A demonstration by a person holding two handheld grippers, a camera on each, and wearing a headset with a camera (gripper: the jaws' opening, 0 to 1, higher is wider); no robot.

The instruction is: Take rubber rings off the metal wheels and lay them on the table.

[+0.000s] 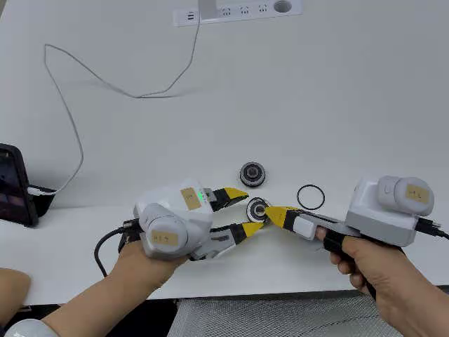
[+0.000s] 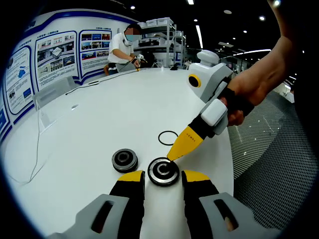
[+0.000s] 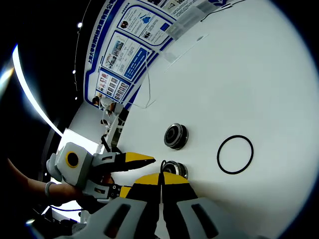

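Lower centre: wheel between the left gripper's open jaws — right gripper, jaws closed, touches its rim. The rubber ring looks soft, stretchy; pinch its outer edge.

You have two round, dark-rimmed metal wheels lying flat on the white bench: the far wheel and the near wheel, close together. A thin black rubber ring lies flat and loose, just right of the near wheel.
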